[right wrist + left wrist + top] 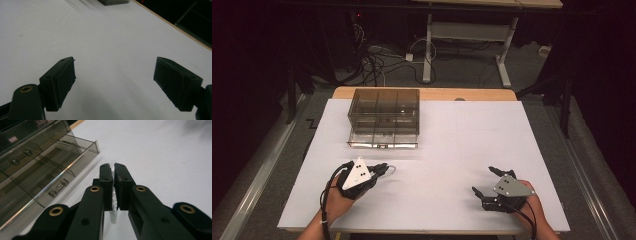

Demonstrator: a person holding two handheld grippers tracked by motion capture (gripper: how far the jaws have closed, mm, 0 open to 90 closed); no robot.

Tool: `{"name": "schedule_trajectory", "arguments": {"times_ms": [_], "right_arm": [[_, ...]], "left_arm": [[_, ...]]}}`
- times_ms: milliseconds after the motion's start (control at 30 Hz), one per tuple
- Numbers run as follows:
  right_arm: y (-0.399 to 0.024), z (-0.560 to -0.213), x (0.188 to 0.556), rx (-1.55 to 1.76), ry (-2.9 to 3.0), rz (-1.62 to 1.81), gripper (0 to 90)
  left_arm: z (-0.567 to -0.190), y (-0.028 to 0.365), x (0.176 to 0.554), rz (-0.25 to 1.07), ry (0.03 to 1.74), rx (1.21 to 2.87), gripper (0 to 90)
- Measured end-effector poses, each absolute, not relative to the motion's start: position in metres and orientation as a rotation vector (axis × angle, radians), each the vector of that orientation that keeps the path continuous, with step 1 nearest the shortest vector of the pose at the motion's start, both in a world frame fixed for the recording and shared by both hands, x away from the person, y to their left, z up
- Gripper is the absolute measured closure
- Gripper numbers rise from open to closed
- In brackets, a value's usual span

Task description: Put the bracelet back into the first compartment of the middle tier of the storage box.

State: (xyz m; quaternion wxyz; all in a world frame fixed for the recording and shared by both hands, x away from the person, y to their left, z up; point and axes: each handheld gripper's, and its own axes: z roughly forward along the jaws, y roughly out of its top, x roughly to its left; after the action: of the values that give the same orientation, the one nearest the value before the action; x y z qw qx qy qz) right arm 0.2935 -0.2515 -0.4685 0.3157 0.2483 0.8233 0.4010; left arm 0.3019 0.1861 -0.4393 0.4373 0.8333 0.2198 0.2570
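White table (452, 150) in a dim room: left gripper (382, 169) pinching a pale bead string (113, 216) near the smoky drawer box (383, 117), far left; right gripper (486, 181) spread, empty. String likely bound for open drawer (62, 167), not yet in.

A wooden surface (439, 93) is seen covered by a white sheet (462, 145). A smoky clear drawer box (384, 116) is set on the sheet at the far left, one drawer pulled out.
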Motion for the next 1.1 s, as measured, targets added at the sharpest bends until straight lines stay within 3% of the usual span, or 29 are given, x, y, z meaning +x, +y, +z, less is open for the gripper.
{"name": "schedule_trajectory", "arguments": {"times_ms": [1100], "right_arm": [[-0.253,-0.467,0.293,0.659,2.160,1.061,18.3]], "left_arm": [[-0.429,0.204,0.307,0.691,0.614,1.984,83.4]]}}
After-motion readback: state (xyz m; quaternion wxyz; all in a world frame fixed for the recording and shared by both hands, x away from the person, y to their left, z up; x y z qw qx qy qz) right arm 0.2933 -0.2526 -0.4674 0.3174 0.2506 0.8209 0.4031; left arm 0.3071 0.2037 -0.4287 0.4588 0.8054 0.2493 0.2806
